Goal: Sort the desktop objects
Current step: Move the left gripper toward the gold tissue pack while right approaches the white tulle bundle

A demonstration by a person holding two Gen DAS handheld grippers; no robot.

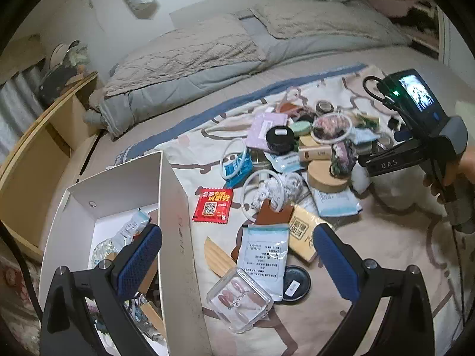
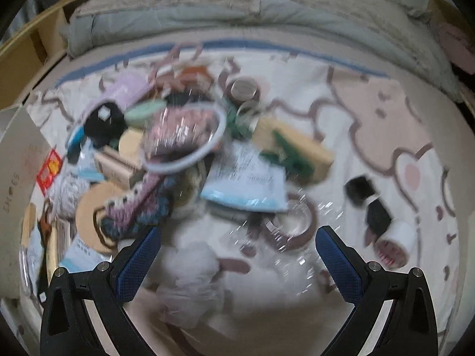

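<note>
My left gripper [image 1: 236, 231] is open, straddling the right wall of a white cardboard box [image 1: 175, 207]. Its left finger hangs over the box, which holds a packet and several small items. Its right finger hangs over the patterned cloth [image 1: 386, 237]. Below the gap lie a white-blue packet [image 1: 264, 252], a clear case of press-on nails [image 1: 239, 299], a black round lid [image 1: 295, 284] and a red sachet [image 1: 212, 206]. My right gripper [image 2: 237, 233] is open and empty in a blurred view, above a crumpled white wad [image 2: 190, 279] and a clear bag with a tape roll [image 2: 294, 225].
A heap of jars, rings, packets, wooden lids [image 1: 325, 176] and knitted pieces [image 2: 148, 195] covers the cloth's middle. A hand [image 1: 457, 169] holds the right gripper's body [image 1: 421, 124] at the right. Grey bedding [image 1: 190, 59] lies behind, a wooden shelf [image 1: 35, 148] to the left.
</note>
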